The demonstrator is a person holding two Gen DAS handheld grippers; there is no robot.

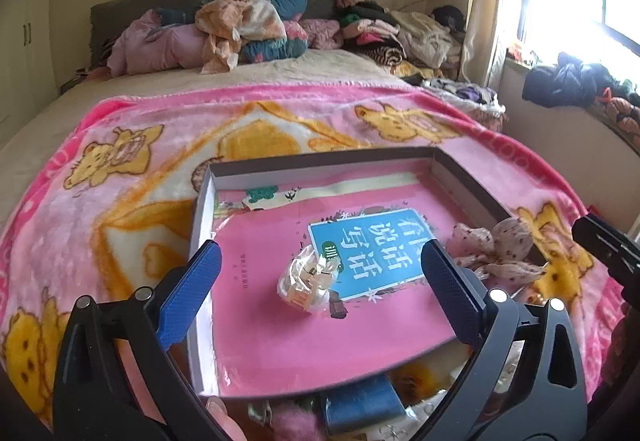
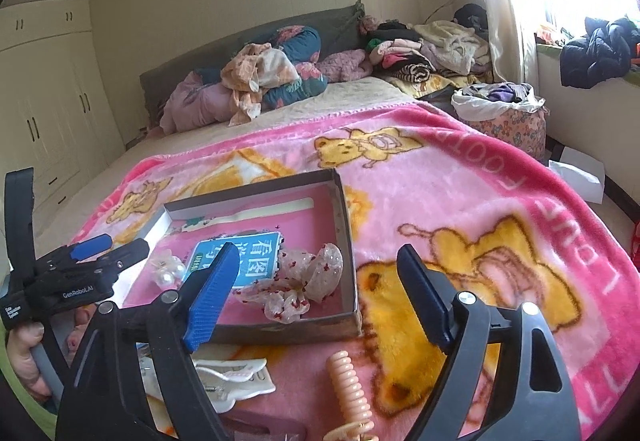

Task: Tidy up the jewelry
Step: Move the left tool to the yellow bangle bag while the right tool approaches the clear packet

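A shallow grey-walled box [image 1: 204, 201] lies on the pink bear blanket with a pink book [image 1: 260, 321] as its floor. A clear bag of pearl jewelry [image 1: 308, 281] rests on the book, below and between the wide-open fingers of my left gripper [image 1: 320, 247], untouched. A sheer dotted fabric bow [image 1: 496, 249] lies in the box's right corner. In the right wrist view, my right gripper [image 2: 317, 250] stands open over the bow [image 2: 312, 281], holding nothing. The pearl bag [image 2: 168, 273] lies left of it, by the left gripper [image 2: 116, 247].
Outside the box [image 2: 348, 225], on the blanket [image 2: 460, 181] near me, lie a peach coil hair tie [image 2: 348, 381] and a white hair clip [image 2: 236, 377]. A blue item [image 1: 360, 405] and pink fluff [image 1: 292, 421] sit below the box. Piled clothes and pillows [image 1: 240, 25] fill the bed's far end.
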